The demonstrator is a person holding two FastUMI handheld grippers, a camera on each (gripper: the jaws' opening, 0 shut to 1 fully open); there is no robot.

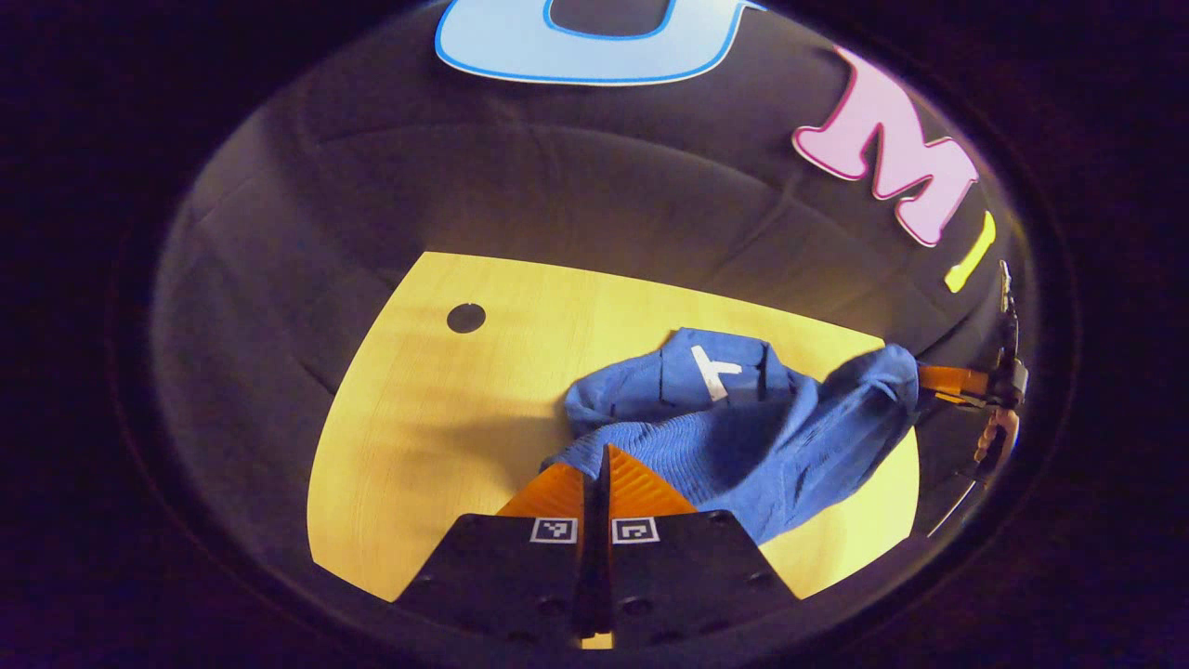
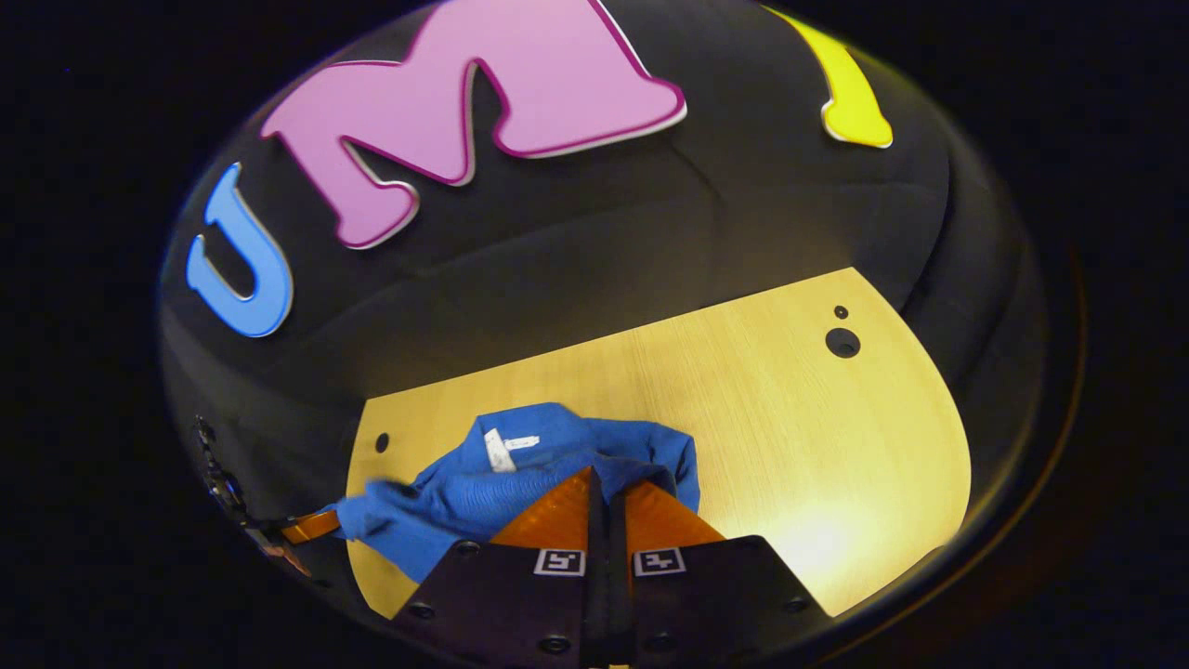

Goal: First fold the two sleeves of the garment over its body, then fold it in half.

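- The garment (image 1: 743, 427), a blue knit top, sits bunched on the light wooden tabletop (image 1: 446, 427), toward the near right part of it as the left gripper view has it.
- It is not lying flat: the cloth is gathered in folds, with the neck area turned up so that a small white label (image 1: 713, 370) shows near the far side of the heap.
- The left gripper (image 1: 596, 465) has its fingers drawn together with barely a gap, and their tips meet the near edge of the blue cloth; they look to be pinching that edge, though the cloth between them is hard to make out.
- One part of the garment stretches off to the right, past the tabletop's edge, where the right gripper (image 1: 938, 381) meets its end.
- In the right gripper view the right gripper's fingers are likewise pressed close, their tips buried in the blue folds at the near edge of the garment (image 2: 520, 483).
- From there the white label (image 2: 500, 448) lies just beyond the fingertips, on the upturned part of the cloth.
- A stretch of the garment reaches left to the tabletop's (image 2: 817, 446) edge, where the left gripper (image 2: 311, 527) touches its end.
- Round dark holes (image 2: 842, 343) mark the bare wood, well apart from the cloth.
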